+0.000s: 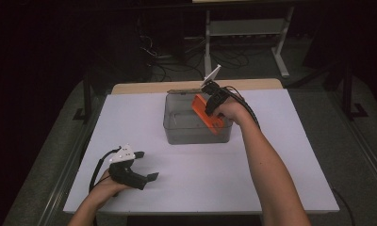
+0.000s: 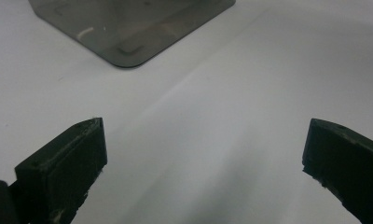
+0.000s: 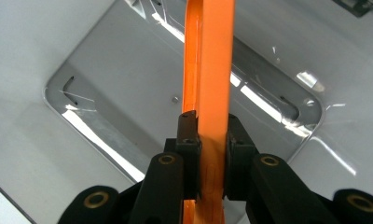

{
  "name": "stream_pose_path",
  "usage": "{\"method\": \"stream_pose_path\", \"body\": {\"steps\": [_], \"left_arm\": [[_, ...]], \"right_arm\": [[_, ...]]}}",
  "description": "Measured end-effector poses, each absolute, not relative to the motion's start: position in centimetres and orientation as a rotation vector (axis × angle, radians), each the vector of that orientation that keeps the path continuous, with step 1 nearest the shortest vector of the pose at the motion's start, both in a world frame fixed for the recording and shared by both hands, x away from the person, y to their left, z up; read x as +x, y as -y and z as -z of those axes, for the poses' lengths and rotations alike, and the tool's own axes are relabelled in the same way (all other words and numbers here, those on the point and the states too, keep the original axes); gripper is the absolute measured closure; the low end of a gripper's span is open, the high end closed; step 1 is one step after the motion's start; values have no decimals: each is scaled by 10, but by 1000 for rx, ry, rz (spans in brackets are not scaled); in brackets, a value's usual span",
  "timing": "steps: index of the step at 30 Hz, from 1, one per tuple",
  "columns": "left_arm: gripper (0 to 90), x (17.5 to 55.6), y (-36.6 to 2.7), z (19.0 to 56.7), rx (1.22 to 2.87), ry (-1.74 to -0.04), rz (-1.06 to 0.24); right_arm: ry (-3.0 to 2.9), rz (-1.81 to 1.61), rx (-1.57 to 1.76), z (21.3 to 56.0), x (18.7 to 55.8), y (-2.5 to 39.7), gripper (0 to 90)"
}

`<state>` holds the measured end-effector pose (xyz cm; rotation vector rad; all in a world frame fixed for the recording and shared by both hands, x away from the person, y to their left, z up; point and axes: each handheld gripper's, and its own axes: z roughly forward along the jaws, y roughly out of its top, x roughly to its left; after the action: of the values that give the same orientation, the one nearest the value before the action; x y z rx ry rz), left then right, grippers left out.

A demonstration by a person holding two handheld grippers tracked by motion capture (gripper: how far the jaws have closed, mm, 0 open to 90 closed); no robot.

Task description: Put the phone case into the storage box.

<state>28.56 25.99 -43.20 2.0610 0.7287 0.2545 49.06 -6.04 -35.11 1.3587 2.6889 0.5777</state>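
Orange plate (image 3: 211,70) is clamped edge-on in the right gripper (image 3: 211,140), long axis pointing down into the bin (image 1: 177,134) below; the left gripper (image 1: 146,165) rests wide open, far off.

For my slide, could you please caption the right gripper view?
Right gripper clamps a flat orange piece over the clear bin.

The bin (image 1: 196,123) stands on the table (image 1: 281,160), behind its middle. The right gripper (image 1: 210,101) is above the right part of the bin and holds the flat piece (image 1: 206,114) over the bin's inside. The left gripper (image 1: 146,165) rests on the table, in front and to the left of the bin, well apart from it.
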Motion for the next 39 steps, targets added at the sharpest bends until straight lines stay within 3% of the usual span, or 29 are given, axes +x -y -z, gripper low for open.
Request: {"method": "stream_pose_path", "body": {"steps": [16,39], "left_arm": [[0,285,-259,432,2062,-728,-244],[0,285,-259,433,2068,-731,-242]], "right_arm": [[-2559,-509,1666,357,497,65,785],[-2481,-461,1816,365,498,76,783]]}}
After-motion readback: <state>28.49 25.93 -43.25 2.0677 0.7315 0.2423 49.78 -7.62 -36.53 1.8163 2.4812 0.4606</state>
